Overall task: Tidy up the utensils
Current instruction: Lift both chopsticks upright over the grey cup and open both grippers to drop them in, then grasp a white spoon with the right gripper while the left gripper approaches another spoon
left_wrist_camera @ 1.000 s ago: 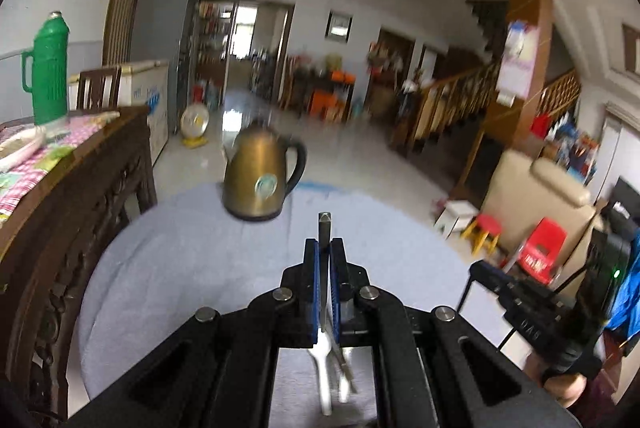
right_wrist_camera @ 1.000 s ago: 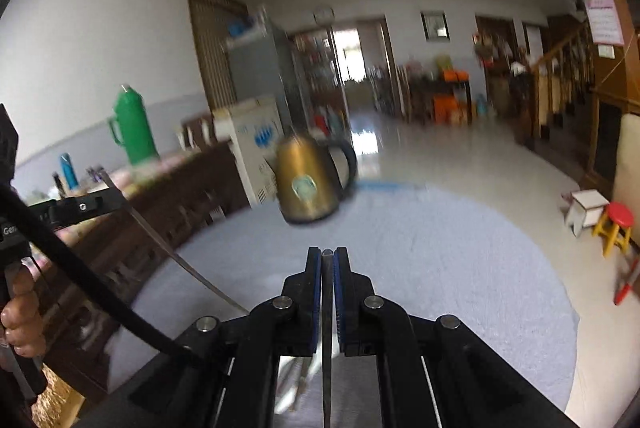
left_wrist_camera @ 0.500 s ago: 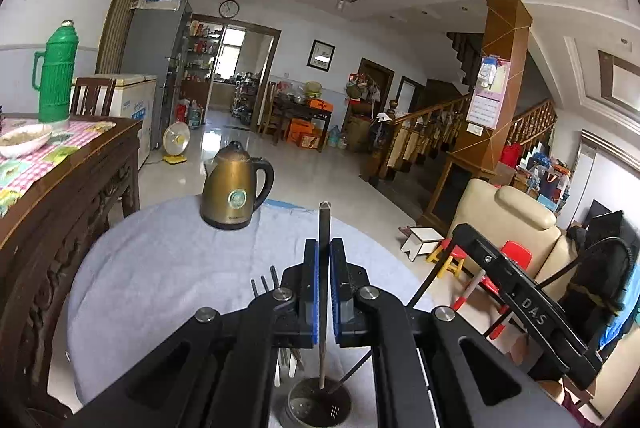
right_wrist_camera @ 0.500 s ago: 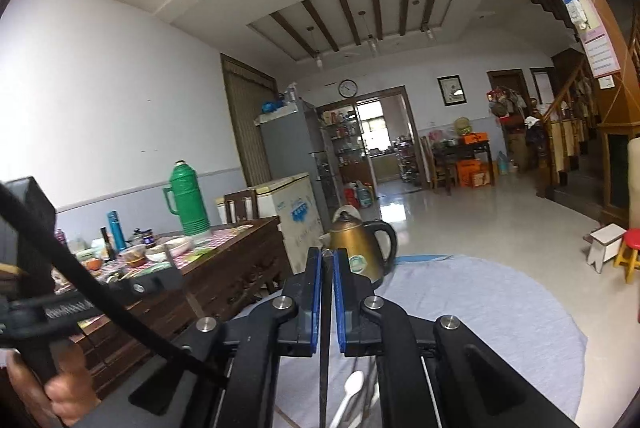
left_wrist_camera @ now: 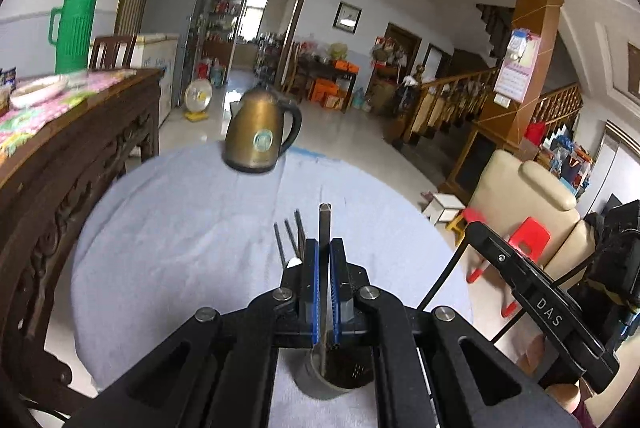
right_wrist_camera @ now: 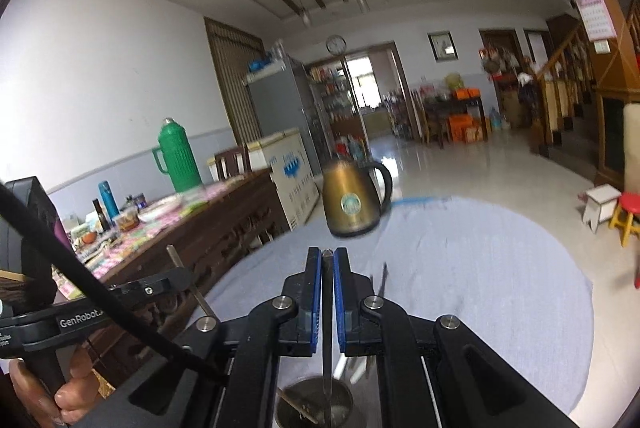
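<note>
With my left gripper [left_wrist_camera: 323, 260] and right gripper [right_wrist_camera: 327, 268] each clamped on a utensil, I'd centre each tip over the near holder [right_wrist_camera: 316, 402] before releasing.

utensil holder [left_wrist_camera: 336, 380] base: behind left gripper [left_wrist_camera: 321, 292] | kettle [right_wrist_camera: 352, 203]: blurred | utensil types unclear

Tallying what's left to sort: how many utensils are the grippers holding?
2: one in the left gripper, one in the right gripper, both above the metal cup. Others may be hidden.
</note>
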Motion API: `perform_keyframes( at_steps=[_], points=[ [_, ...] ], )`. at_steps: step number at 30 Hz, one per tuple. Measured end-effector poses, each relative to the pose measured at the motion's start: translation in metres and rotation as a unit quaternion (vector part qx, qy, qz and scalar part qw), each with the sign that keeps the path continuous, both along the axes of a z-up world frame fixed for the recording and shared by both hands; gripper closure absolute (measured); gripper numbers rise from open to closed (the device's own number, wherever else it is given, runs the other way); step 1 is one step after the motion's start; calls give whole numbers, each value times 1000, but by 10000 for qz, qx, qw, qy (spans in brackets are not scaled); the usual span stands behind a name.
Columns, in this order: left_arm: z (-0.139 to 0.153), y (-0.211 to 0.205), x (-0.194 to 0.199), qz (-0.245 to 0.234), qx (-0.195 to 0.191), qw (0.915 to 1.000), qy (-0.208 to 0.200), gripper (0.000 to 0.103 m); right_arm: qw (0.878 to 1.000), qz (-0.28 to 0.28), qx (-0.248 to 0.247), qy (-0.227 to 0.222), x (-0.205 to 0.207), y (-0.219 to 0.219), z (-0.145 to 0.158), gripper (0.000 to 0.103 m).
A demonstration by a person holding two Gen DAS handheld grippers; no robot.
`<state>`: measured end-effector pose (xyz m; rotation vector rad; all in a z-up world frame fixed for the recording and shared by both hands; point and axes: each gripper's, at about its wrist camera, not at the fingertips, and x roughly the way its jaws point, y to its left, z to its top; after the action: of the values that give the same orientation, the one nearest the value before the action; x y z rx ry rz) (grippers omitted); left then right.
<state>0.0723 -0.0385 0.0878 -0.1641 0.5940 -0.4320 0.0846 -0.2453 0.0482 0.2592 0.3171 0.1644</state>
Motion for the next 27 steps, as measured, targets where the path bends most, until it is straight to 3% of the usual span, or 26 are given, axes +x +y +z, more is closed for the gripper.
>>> perform_keyframes(
  at_steps=[2,4,6,7,8,11,16,19,21,27],
  points=[
    [-6,2,3,-32,38,9999,151,98,9998,11,112,169,3,-4,-5,93],
    [-8,5,1,-45,48,9997,233,91,9996,16,178,225,0,-12,-8,78],
    [-8,10,-2,-2,58,9998,182,58,9995,-140,268,100,-10,-22,-6,50],
    [-7,15,-7,95,69,9999,68,51,9991,-243,353,-10,-15,-28,-5,46],
    [-7,18,-10,161,74,9998,-26,46,9983,-331,465,-140,-21,-35,-3,45],
    [-4,32,-18,307,92,9991,-259,46,9958,-582,651,-276,-32,-54,-2,45],
    [-7,62,-7,711,-78,9971,-271,45,9892,-911,1148,-38,-29,-94,-15,45],
    [-17,76,8,905,-191,9957,-89,45,9850,-1087,1294,349,-15,-111,-33,47],
    [-29,84,20,1029,-209,9944,69,45,9826,-1123,1289,726,-2,-117,-51,54],
    [-81,98,62,1146,-225,9904,735,45,9651,-757,1653,1887,46,-131,-114,57]
  ],
)
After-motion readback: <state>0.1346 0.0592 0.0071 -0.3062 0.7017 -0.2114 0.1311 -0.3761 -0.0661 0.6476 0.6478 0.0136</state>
